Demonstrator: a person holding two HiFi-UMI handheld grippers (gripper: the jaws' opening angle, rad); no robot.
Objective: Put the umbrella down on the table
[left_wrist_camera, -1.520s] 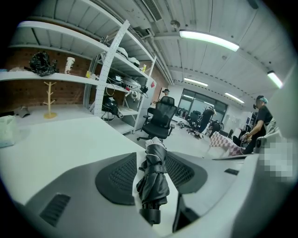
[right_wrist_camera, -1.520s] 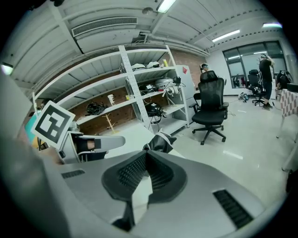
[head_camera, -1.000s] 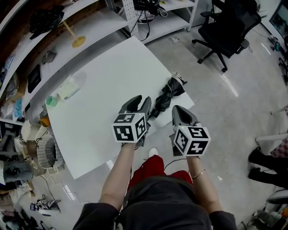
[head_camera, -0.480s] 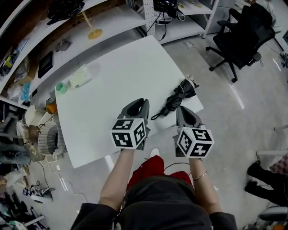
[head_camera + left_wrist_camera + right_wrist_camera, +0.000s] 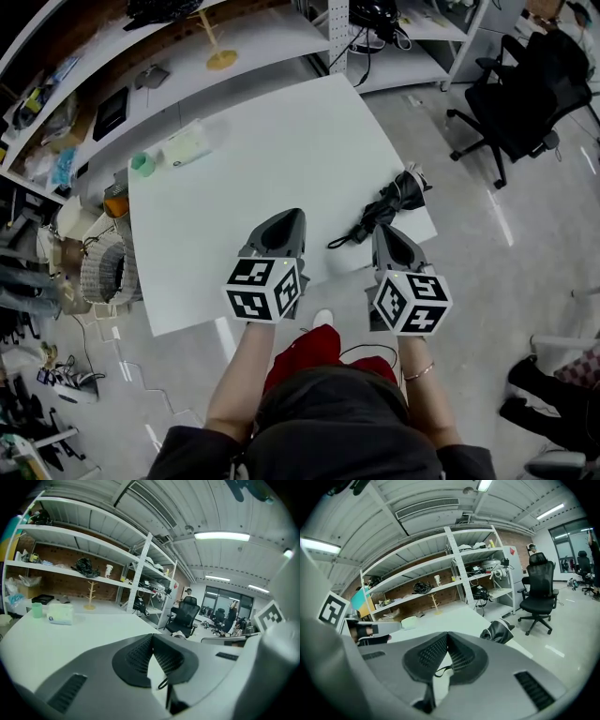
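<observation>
A folded black umbrella (image 5: pixel 386 208) lies on the white table (image 5: pixel 262 141) near its right edge. Its strap loop (image 5: pixel 341 240) trails toward me. My left gripper (image 5: pixel 289 217) hovers over the table's near part, left of the strap, shut and empty. To the right, my right gripper (image 5: pixel 382 230) is just short of the umbrella's near end, shut with nothing held. In the right gripper view the umbrella (image 5: pixel 499 631) shows beyond the closed tips of the right gripper (image 5: pixel 447 633). The left gripper (image 5: pixel 152 636) has its pads meeting at the tips in its own view.
A tissue pack (image 5: pixel 186 145) and a green cup (image 5: pixel 142 163) stand at the table's far left. A wooden stand (image 5: pixel 220 61) sits on the bench behind. A black office chair (image 5: pixel 525 94) is at the right, a wire basket (image 5: pixel 101 272) on the floor at left.
Both grippers have drawn back toward me, away from the umbrella. The left jaws have gone from open to shut. The umbrella stays lying on the table.
</observation>
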